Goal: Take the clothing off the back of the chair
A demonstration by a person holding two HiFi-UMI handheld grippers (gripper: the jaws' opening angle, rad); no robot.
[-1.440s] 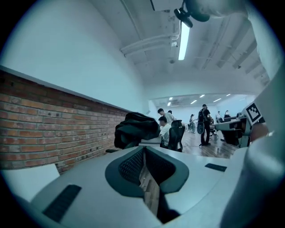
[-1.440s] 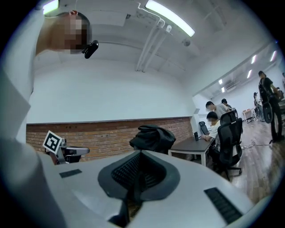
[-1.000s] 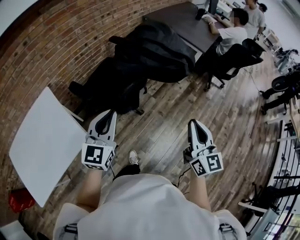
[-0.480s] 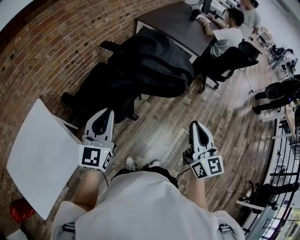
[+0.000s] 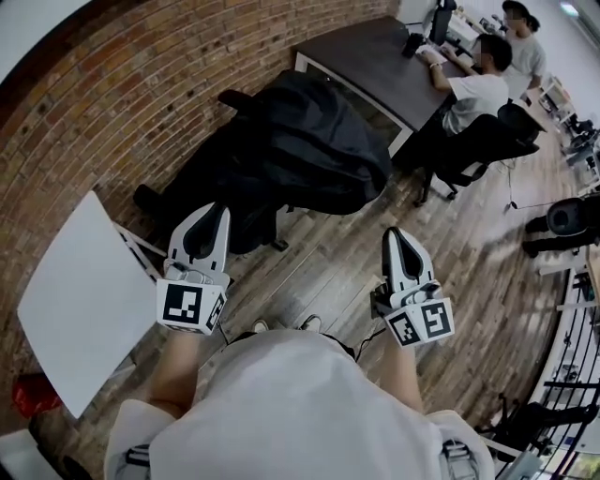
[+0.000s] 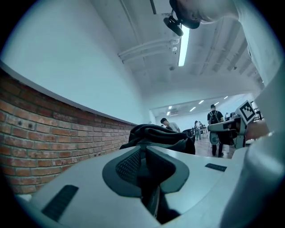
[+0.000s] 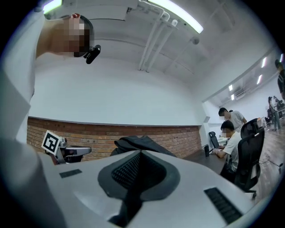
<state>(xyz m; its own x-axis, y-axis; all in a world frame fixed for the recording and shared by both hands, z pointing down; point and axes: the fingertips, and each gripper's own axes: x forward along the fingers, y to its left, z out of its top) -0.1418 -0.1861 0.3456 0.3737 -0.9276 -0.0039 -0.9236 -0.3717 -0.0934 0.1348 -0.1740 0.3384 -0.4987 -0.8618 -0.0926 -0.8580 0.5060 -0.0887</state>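
left claw [image 5: 208,217], right claw [image 5: 396,236] both pressed together, empty, held level; black clothing [image 5: 300,141] draped over chair [image 5: 236,97] ahead

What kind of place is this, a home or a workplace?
Probably a shared office: people sit at a long dark desk on black swivel chairs, beside a brick wall, with strip lights overhead.

we note: white short-sleeve tee [image 5: 300,412], grey strap buckles [image 5: 137,457] at both shoulders, light sneakers [image 5: 307,323]. left gripper [image 5: 217,211] & right gripper [image 5: 395,234]: white moulded shells, dark grey mesh-textured pads [image 6: 129,164] inside. each unit carries a white cube [image 5: 190,307] w/ black square markers. thin dark cable [image 5: 366,345] runs off the rt unit.
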